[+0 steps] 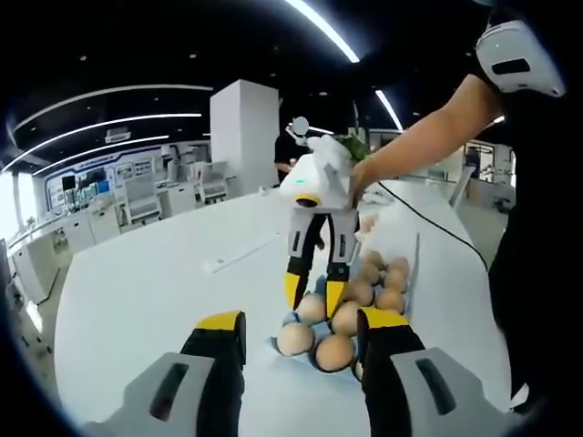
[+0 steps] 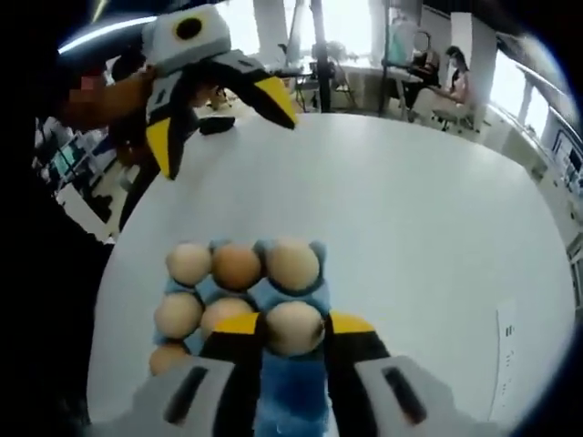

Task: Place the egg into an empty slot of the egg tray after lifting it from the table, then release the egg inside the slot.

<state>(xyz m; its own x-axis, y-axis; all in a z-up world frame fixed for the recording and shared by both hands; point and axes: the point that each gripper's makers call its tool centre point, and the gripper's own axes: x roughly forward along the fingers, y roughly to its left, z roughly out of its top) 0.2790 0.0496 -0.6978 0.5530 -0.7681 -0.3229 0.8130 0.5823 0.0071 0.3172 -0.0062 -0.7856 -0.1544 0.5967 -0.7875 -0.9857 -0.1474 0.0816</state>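
Observation:
A tan egg [image 2: 293, 328] sits between my right gripper's [image 2: 293, 326] yellow-tipped jaws, which press on both its sides. It hangs just over the blue egg tray [image 2: 290, 396], low among the other eggs [image 2: 237, 266]. In the left gripper view the right gripper [image 1: 314, 296] points down into the tray's near end with that egg [image 1: 312, 309] between its tips. Several eggs [image 1: 375, 278] fill the tray [image 1: 276, 344]. My left gripper [image 1: 302, 323] is open and holds nothing, a little way short of the tray. It also shows raised over the table's far side, left gripper [image 2: 219, 123].
The tray rests on a big white round table [image 1: 155, 282]. A white strip [image 1: 241, 253] lies on it farther back, and a black cable [image 1: 437, 223] runs past the tray. A person's arm [image 1: 419, 146] holds the right gripper. Desks and seated people [image 2: 455, 73] stand behind.

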